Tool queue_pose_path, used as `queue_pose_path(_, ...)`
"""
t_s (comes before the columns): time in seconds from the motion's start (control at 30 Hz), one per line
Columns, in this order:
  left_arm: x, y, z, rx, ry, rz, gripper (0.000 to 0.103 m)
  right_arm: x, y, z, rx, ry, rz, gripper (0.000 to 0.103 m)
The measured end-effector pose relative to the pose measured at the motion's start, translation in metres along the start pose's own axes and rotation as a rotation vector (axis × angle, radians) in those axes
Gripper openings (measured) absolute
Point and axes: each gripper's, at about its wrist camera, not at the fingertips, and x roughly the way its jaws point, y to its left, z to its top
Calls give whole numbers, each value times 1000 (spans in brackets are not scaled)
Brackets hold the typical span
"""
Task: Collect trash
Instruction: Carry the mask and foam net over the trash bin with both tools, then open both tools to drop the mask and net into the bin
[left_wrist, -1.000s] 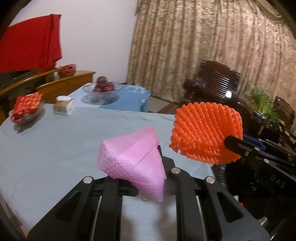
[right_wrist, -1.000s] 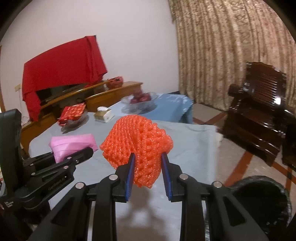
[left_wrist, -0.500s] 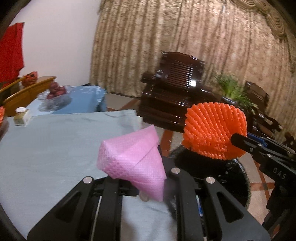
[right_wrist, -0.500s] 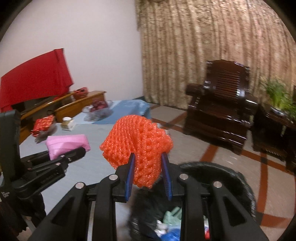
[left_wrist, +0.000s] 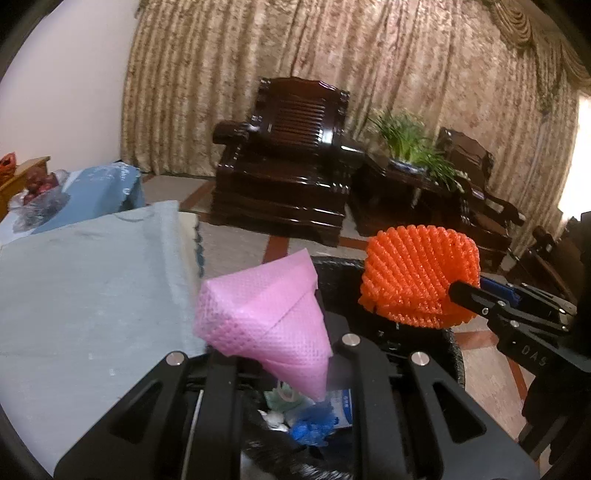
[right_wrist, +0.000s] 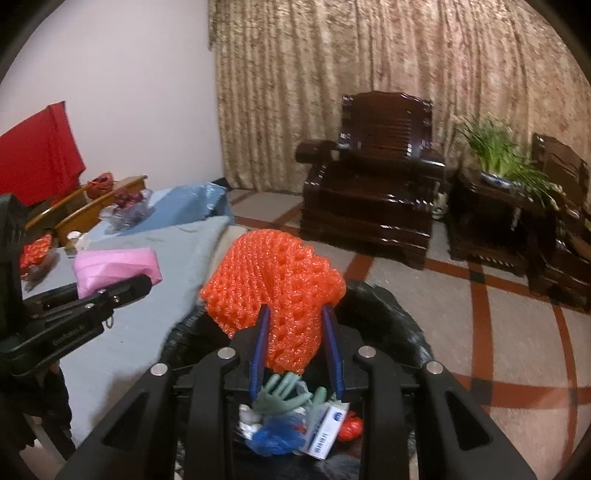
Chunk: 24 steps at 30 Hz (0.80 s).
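While both your grippers hang above the black trash bin (right_wrist: 399, 314), each pinches one foam net.

Your left gripper (left_wrist: 295, 354) is clamped on the pink foam net (left_wrist: 266, 325), your right gripper (right_wrist: 295, 343) on the orange foam net (right_wrist: 273, 288), beside the blue-covered table (left_wrist: 85, 295). Inside the bin lie a pale green glove (right_wrist: 284, 397), a blue crumpled wad (right_wrist: 277, 437), a white printed packet (right_wrist: 327, 430) and a red scrap (right_wrist: 351, 428).

Both tongs are pointed forward and tilted downward, side by side. The left tongs (left_wrist: 291, 354) are clamped nearly closed; the right tongs (right_wrist: 295, 347) are held narrowly apart.
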Motion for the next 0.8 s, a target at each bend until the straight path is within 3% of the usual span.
queue_pose_path(0.53,74,-30,-19,62,118,-42,17,34,-38,-34,76,105,-55,28)
queue_pose_path(0.6,77,-29,-20,61,125,-44,23,36,-40,-35,76,110,-57,28)
queue_pose_path(0.73,77,-26,-18,51,118,-40,45,37,-36,-33,68,104,-66,39)
queue_pose_path(0.8,77,-23,-18,39,121,-42,48,37,-36,-32,62,100,-67,43)
